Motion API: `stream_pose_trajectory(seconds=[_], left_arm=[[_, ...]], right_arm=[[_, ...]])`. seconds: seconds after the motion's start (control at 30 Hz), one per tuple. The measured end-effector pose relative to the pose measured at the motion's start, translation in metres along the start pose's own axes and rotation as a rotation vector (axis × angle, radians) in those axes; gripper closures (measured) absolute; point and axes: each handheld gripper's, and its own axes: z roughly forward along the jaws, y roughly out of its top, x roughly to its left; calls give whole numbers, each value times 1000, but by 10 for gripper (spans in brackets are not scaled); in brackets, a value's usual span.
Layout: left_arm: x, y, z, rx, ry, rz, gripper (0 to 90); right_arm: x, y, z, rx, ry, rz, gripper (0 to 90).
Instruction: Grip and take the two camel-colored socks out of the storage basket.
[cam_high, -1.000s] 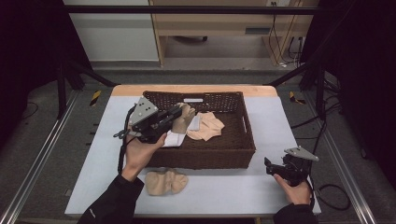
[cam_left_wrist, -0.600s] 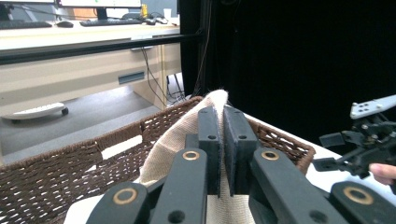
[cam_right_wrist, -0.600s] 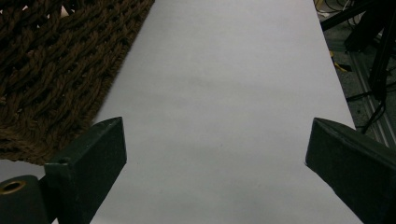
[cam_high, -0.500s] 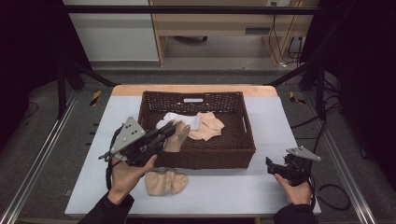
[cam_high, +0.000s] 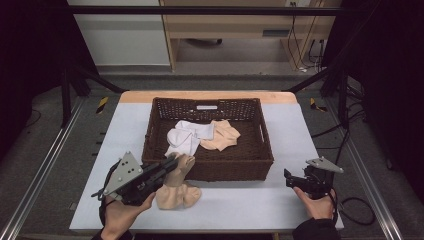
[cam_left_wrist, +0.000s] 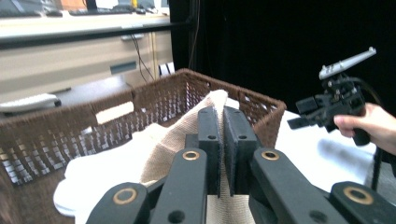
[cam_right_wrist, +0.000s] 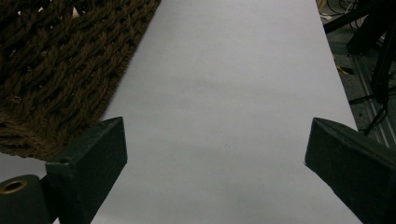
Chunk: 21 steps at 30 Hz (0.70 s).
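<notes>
Near the worktop's front-left edge, the left gripper (cam_high: 172, 162) pinches a soft beige knitted sock (cam_high: 181, 167) hanging onto another (cam_high: 177, 196). Light, limp, non-fragile; best gripped at the cuff. Right gripper (cam_high: 289, 179): jaws spread, empty.

A: What lies beyond the pale tabletop (cam_high: 300, 130)?
B: Upper centre, a light wooden cabinet (cam_high: 235, 25); upper left, a white wall panel (cam_high: 120, 35).
A: And the floor (cam_high: 55, 150)?
B: Grey, crossed by metal rails (cam_high: 45, 165); black curtains (cam_high: 390, 60) at right.
</notes>
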Motion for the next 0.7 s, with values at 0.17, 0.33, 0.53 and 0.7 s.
stream_pose_trajectory(seconds=[0.17,0.33,0.53,0.7], left_arm=[[-4,-24,-1,48,-12,-41,857],[-5,-43,0,94,-20,-63,857],[-2,-73,14,181,-9,-84,856],[2,-90,26,238,5,-91,850]], right_arm=[[0,-1,-1,-2,-4,4,56],[1,-1,-1,6,1,3,57],[2,-2,1,24,11,-14,62],[2,-2,2,22,11,-12,60]])
